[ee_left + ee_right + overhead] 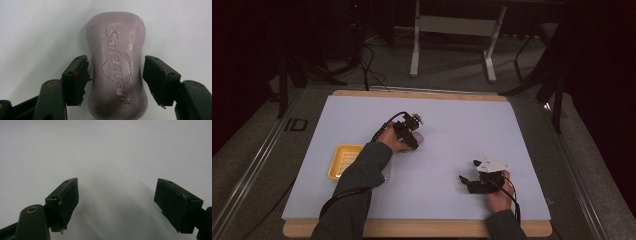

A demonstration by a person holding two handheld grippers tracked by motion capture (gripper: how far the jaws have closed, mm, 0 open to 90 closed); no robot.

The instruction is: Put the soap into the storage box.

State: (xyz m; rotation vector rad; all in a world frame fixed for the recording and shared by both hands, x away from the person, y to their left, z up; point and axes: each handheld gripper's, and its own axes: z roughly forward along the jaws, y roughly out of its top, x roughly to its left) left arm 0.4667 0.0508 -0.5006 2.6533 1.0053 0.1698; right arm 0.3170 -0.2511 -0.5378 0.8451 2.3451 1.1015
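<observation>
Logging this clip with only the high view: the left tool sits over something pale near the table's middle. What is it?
Observer: A lilac soap bar embossed "Safeguard", lying flat on the white table.
Operator: Is it gripped?
Observer: Apparently not. The left tool is open, its jaws straddling the bar's waist with narrow gaps showing.
Operator: And the right tool?
Observer: The right tool is open, with bare table between its jaws.

The high view looks forward and down over the whole white table (452, 125). Each gripper view sits close above that same white surface, the left one pressed near the soap (116, 65).
</observation>
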